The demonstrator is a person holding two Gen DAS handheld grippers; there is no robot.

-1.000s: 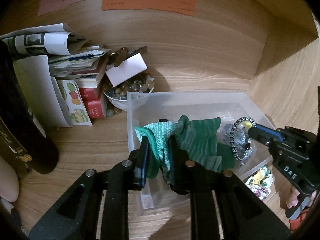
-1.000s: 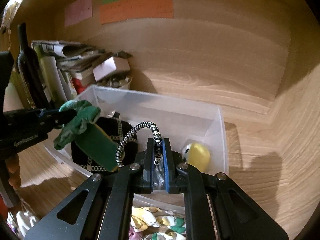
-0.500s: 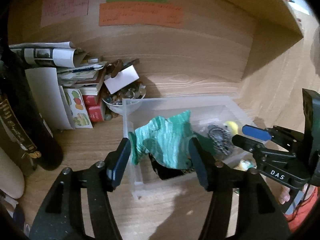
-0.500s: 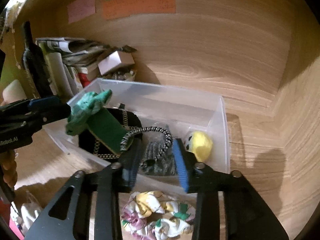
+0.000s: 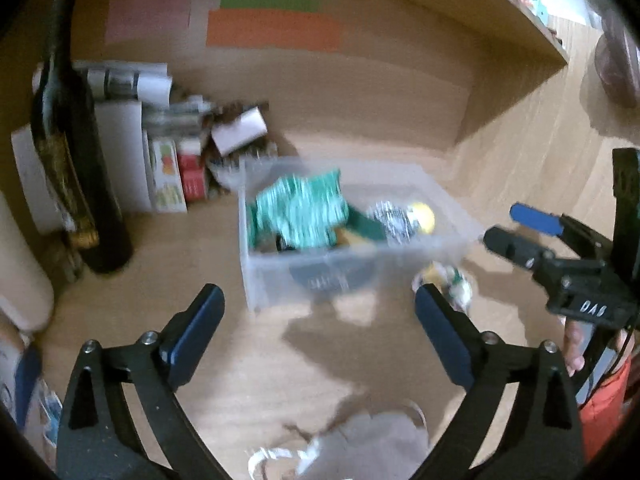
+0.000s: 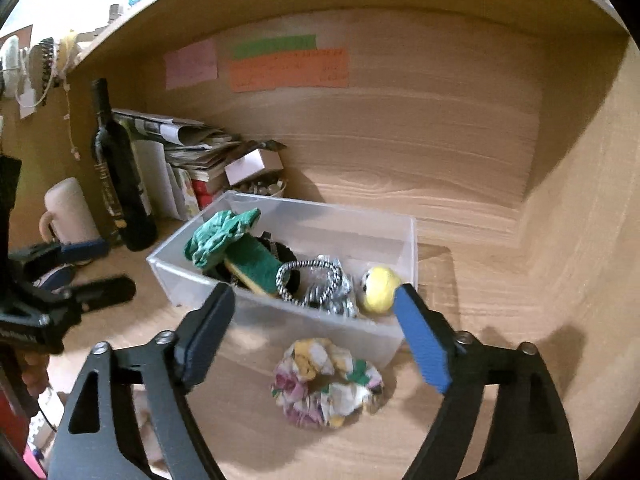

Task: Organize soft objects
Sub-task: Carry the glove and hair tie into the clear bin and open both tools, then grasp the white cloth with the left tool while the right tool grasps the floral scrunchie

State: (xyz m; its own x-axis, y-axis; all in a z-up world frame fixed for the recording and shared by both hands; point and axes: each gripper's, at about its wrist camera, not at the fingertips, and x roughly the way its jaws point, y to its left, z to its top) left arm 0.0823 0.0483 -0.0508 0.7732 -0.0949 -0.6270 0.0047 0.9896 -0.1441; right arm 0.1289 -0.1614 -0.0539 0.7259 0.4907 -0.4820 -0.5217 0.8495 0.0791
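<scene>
Clear plastic bin [image 6: 406, 240] holds green cloth [image 6: 220, 236] and yellow ball [image 6: 380, 290].

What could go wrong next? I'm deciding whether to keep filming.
1. The floral scrunchie lies on the desk against the clear plastic bin; the open right gripper might nudge the bin while grabbing it.
2. The green cloth drapes over the bin's rim and could slide out.

Home shelf nook: wine bottle [image 6: 120, 184], mug [image 6: 70, 212].
</scene>
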